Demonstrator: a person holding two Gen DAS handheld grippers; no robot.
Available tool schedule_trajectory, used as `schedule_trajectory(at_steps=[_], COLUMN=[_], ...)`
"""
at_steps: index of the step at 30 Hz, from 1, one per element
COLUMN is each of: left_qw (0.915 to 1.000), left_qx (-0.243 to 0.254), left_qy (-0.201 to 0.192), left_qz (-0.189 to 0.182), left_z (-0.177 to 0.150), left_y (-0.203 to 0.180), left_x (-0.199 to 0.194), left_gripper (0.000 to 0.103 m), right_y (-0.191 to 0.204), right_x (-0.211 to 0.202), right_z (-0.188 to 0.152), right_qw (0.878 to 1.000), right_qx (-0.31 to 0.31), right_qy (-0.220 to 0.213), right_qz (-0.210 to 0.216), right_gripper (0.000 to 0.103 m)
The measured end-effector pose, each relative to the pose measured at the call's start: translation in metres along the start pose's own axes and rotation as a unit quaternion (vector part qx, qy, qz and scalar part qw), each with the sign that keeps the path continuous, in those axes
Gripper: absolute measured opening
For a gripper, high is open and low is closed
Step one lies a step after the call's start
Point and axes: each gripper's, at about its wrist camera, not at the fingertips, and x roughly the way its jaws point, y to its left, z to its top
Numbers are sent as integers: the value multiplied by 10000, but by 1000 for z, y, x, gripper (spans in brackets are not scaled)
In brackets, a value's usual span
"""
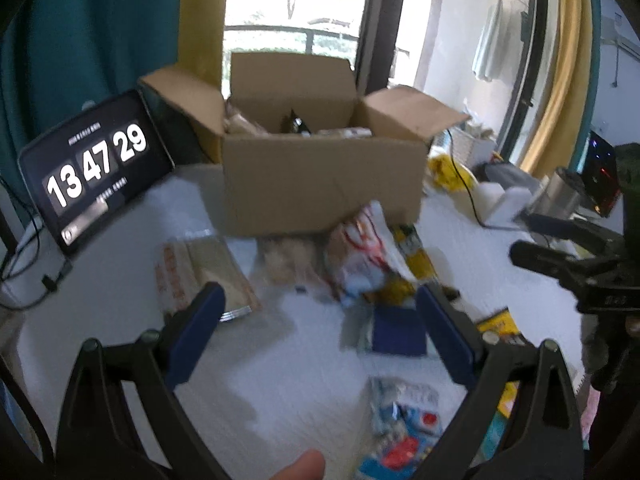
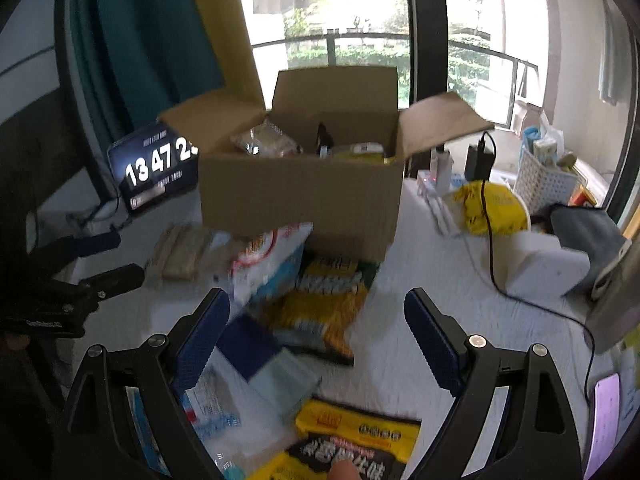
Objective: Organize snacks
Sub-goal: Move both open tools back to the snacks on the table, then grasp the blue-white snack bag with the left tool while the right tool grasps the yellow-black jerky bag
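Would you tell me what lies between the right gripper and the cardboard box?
Loose snack packets: in the right wrist view, a yellow packet and a white one lie between the right gripper and box.

The left black plastic two-finger gripper [image 1: 318, 312] has angular, triangular arms with round silver screw heads at the joints and ribbed dark-blue rubber pads [image 1: 204, 320]. The right black plastic two-finger gripper [image 2: 316, 318] is built alike, with dark-blue pads [image 2: 434, 344].

You get strong daylight from window [image 1: 296, 4] behind, glass blown out white. Snack packets [image 2: 312, 304] on table smeared by motion blur; clock screen [image 1: 96, 168] sharper. Fisheye bends edges, corners vignette black.
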Motion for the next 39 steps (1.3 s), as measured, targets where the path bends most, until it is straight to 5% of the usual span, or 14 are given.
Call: schedule_trajectory(at_steps=[12,26,34,39], left_qw=[9971,9825,9777,9808], left_qx=[33,947,1526,1452], left_qy=[709,1380,1378,1265], left_qz=[-289,-823,-432,-306], left_z=[-64,-117,-130,-127], left_y=[-18,-58,-70,-64], left_x=[-1,-18,-7,-1], left_gripper=[97,97,97,97], right_y=[-20,-52,-45,-41], right_x=[-13,-29,-14,-1], right_z=[-65,-110,-126,-129], right_qw=[9969,9900,9869,9848], right_qx=[489,1041,1169,1243], right_qy=[547,818,1074,1207], right_qz=[-276,-492,-274,-142], right_gripper=[91,91,91,91])
